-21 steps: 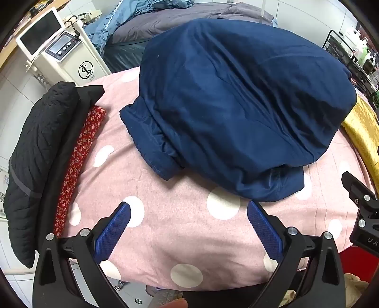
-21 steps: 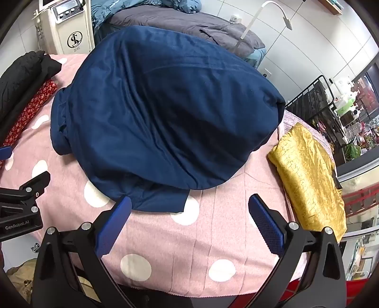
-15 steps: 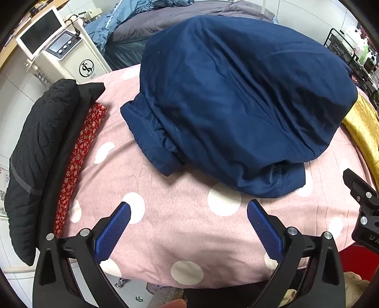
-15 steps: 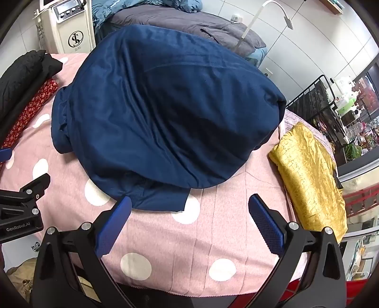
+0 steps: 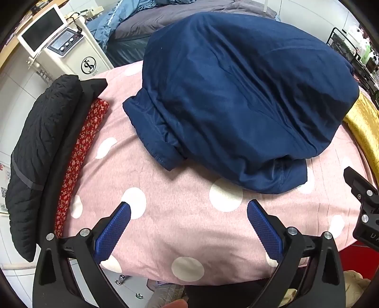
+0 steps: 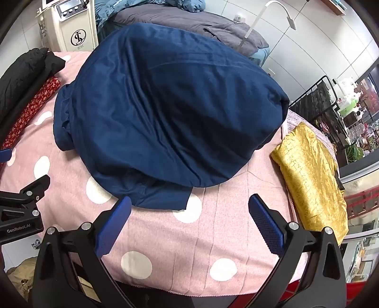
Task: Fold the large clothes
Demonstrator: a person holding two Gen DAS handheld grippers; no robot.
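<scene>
A folded navy blue garment [image 5: 239, 101] lies as a thick bundle on the pink polka-dot table cover [image 5: 180, 227], with a cuffed sleeve end sticking out at its left side. The same navy garment [image 6: 170, 106] fills the middle of the right wrist view. My left gripper [image 5: 188, 210] hovers open above the bare cover, short of the bundle's near edge. My right gripper [image 6: 189, 203] is open too; its left pad [image 6: 113, 225] sits just in front of the bundle's lower hem, with nothing held.
A black quilted garment [image 5: 40, 147] and a red floral cloth [image 5: 83, 151] are stacked at the table's left edge. A gold fabric [image 6: 310, 175] lies at the right edge. Behind the table stand a white machine [image 5: 68, 54], a bed with grey bedding [image 6: 189, 21] and a black rack [image 6: 317, 99].
Both grippers have drawn back slightly from the blue bundle, so it sits a little higher in each view. The garment itself has not moved, and both grippers stay open.
</scene>
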